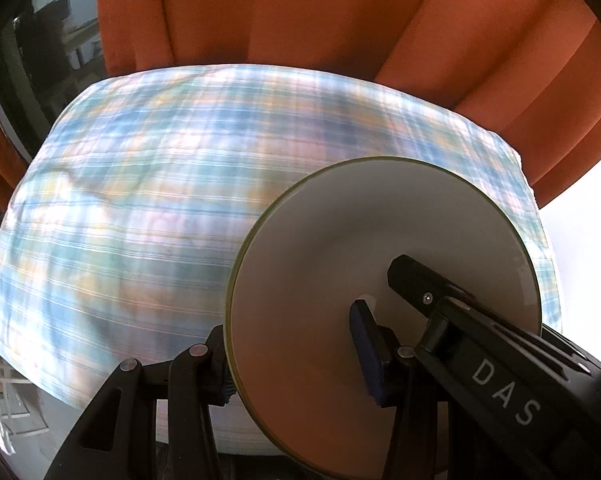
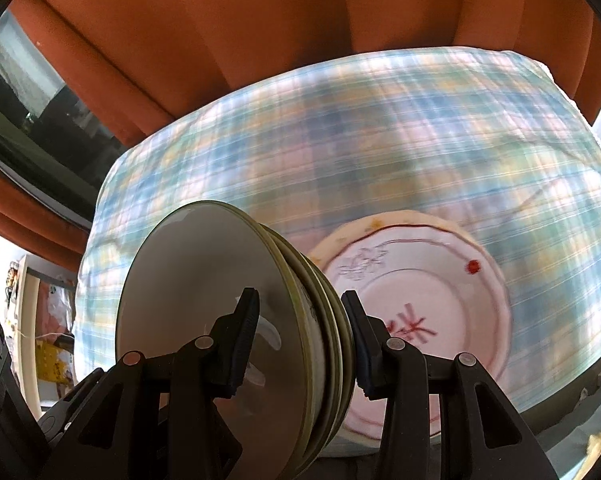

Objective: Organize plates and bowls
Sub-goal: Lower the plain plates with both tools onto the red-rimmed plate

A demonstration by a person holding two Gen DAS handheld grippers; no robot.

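Seen behind: orange curtains [image 1: 300, 12] hanging in broad folds, dark window glass [image 2: 24, 92] at the left, bright daylight at the right edge. Spread below: a pale blue plaid cloth [image 1: 148, 208] over the table, blurred.

Glossy glazed ceramic bowls [image 2: 220, 320], smooth painted plate [image 2: 440, 304], soft woven plaid cloth [image 1: 160, 200], matt black plastic gripper fingers [image 2: 240, 340].
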